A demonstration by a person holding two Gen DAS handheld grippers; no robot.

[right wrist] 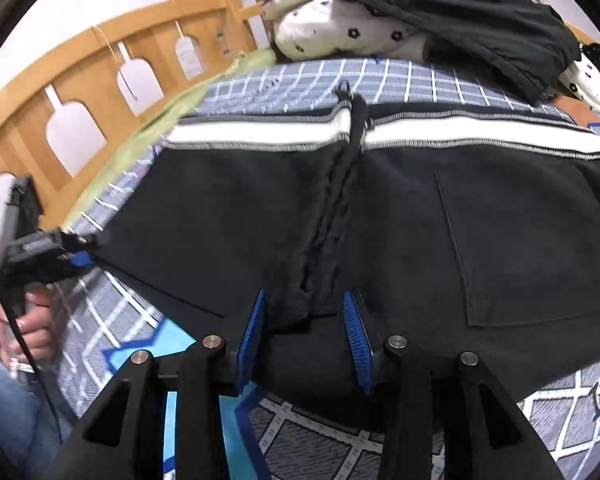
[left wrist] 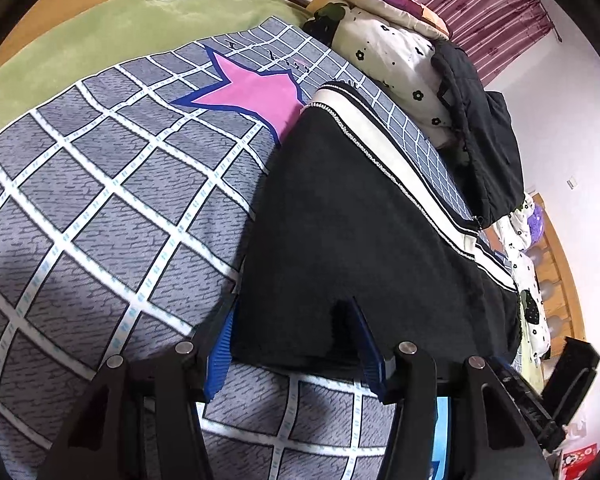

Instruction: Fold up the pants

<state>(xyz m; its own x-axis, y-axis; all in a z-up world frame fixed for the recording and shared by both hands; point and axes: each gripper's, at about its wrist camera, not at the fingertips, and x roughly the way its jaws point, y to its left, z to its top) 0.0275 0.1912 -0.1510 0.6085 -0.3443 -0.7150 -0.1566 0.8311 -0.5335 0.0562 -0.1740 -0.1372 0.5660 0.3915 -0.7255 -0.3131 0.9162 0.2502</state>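
Black pants [left wrist: 351,232] with a white side stripe [left wrist: 403,176] lie folded on a grey checked bedspread [left wrist: 100,208]. My left gripper [left wrist: 296,340] is open, its blue pads either side of the pants' near edge at a corner. In the right wrist view the pants [right wrist: 379,216] spread wide, the white stripe [right wrist: 379,130] along the far edge and a back pocket [right wrist: 531,248] on the right. My right gripper [right wrist: 303,332] is open, its jaws straddling the bunched crotch seam [right wrist: 331,216] at the near edge. The left gripper also shows in that view [right wrist: 80,252], at the pants' left corner.
A flowered quilt [left wrist: 399,40] and a black jacket [left wrist: 483,136] are piled at the bed's far side. A green blanket [left wrist: 100,28] lies beyond the bedspread. A wooden bed rail [right wrist: 80,80] runs along the left. A pink star [left wrist: 252,92] marks the spread.
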